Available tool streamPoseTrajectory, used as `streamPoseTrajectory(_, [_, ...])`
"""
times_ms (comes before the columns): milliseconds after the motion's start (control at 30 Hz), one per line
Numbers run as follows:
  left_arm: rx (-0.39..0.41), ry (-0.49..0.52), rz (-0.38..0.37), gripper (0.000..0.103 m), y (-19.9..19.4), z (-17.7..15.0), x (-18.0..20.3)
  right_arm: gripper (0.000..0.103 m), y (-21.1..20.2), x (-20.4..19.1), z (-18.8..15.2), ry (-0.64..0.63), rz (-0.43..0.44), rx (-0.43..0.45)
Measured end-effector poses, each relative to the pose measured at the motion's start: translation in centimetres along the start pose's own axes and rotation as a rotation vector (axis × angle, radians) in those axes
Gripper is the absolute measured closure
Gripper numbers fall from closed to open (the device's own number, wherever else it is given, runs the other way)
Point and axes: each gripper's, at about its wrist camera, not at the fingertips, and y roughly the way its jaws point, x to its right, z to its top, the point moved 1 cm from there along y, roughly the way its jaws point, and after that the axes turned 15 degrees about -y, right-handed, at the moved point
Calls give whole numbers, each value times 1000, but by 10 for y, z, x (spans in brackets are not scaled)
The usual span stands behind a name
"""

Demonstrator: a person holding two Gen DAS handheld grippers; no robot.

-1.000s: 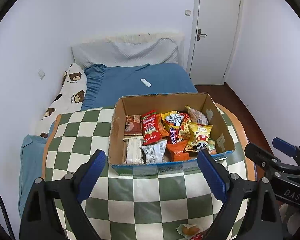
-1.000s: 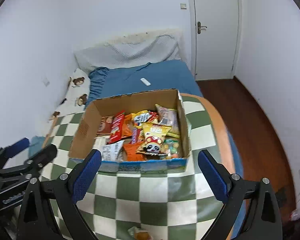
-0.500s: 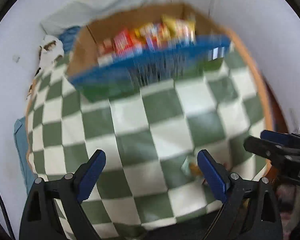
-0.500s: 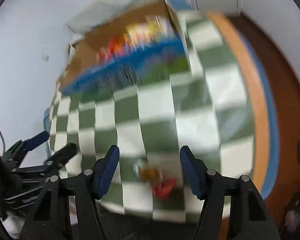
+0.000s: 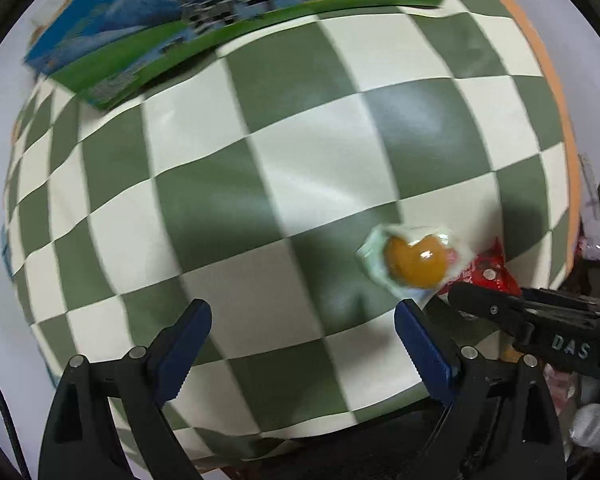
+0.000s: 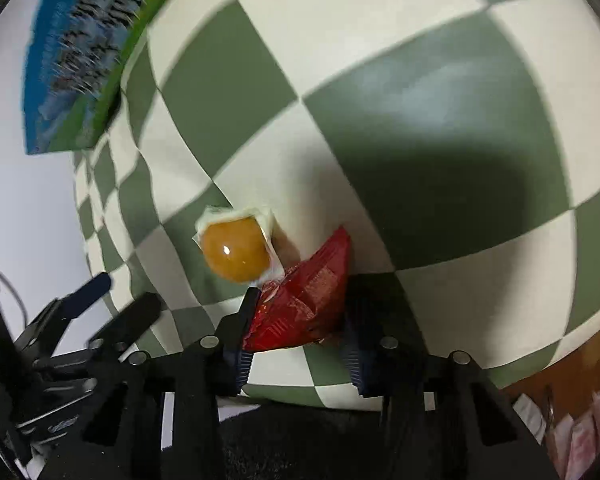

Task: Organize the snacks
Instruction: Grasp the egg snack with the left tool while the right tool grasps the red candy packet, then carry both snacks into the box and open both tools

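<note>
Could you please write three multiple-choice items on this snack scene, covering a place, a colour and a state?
1. Where does the orange jelly cup lie?
A. in the box
B. on the checked cloth, beside the red packet
C. on the floor

2. What colour are the cloth's squares?
A. green and white
B. blue and yellow
C. black and red

3. What is the right gripper doing?
A. standing open over bare cloth
B. holding the jelly cup
C. shut on the red packet

Answers: B, both lie loose on the cloth; A, its checks show plainly; C, its fingers flank and pinch the packet.

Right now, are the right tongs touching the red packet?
Touching. The right wrist view shows the right tongs with both pads pressed against the red packet on the checkered cloth.
</note>
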Motion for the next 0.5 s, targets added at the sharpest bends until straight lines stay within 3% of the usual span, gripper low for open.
streamPoseTrajectory(200, [-39,64,-72,10,16,7,39,64,-30,9,-10,-46,-109,61])
streamPoseTrajectory(233, [-41,68,-76,15,21,9,45,64,-32,13,-11,-38,-113,64])
streamPoseTrajectory(267, [-47,72,-77,28,26,11,50,64,-33,16,-13,-28,-114,67])
streamPoseTrajectory(333, [-84,79,-92,36,38,13,55,64,-34,19,-13,-15,-108,71])
streamPoseTrajectory(500, [-126,132,-59,35,58,8,67,64,-36,20,-7,-10,-116,73])
